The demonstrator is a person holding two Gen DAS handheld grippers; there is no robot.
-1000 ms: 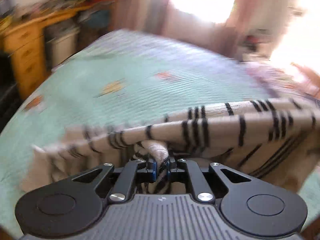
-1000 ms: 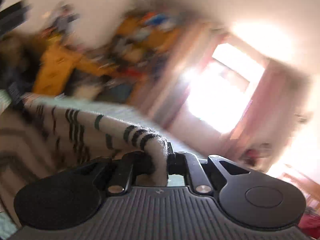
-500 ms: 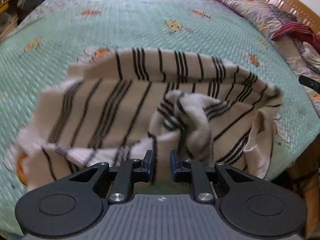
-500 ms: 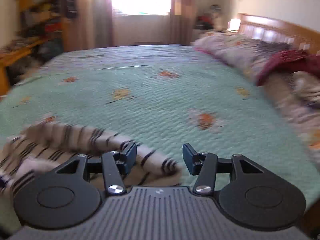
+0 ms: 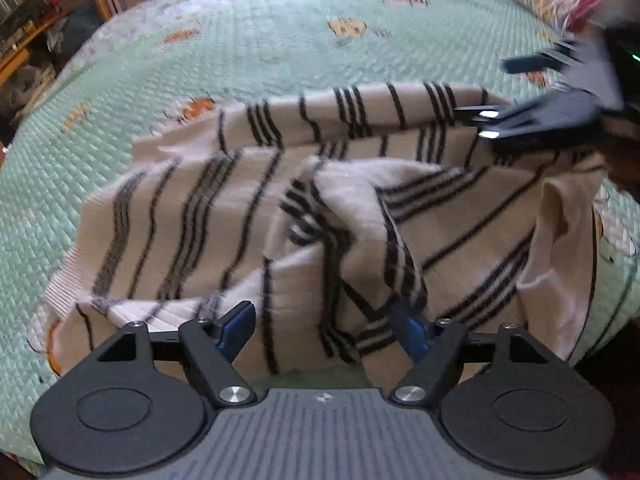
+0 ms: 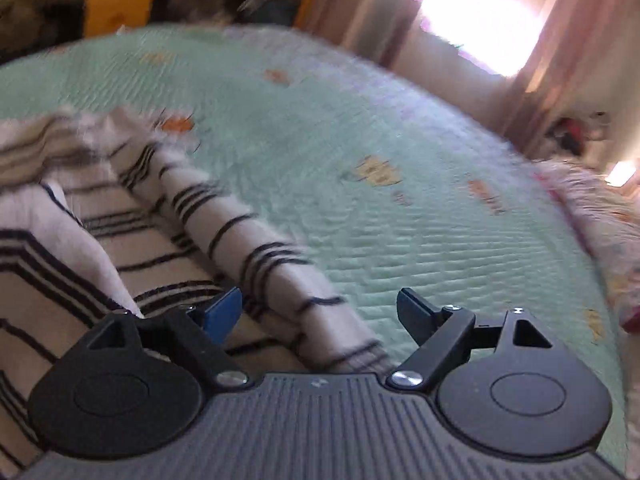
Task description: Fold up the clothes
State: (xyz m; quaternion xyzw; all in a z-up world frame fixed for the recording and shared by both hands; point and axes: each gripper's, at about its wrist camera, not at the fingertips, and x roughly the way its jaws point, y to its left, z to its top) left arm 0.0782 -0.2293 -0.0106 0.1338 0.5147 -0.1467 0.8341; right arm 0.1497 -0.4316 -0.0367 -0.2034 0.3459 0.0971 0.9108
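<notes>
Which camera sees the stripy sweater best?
The left wrist view: nearly the whole sweater lies spread, rumpled, on the bed. The right wrist view catches only one blurred edge and a sleeve.

Bright curtained window [image 6: 492,16], wooden desk [image 6: 132,0], green-quilted bed [image 6: 400,220].

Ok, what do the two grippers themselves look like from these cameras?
Both match. The left gripper and right gripper each have a grey ribbed body, two round black discs, black linkage arms with silver screws, and black fingers with blue pads. No cables or sleeves show.
</notes>
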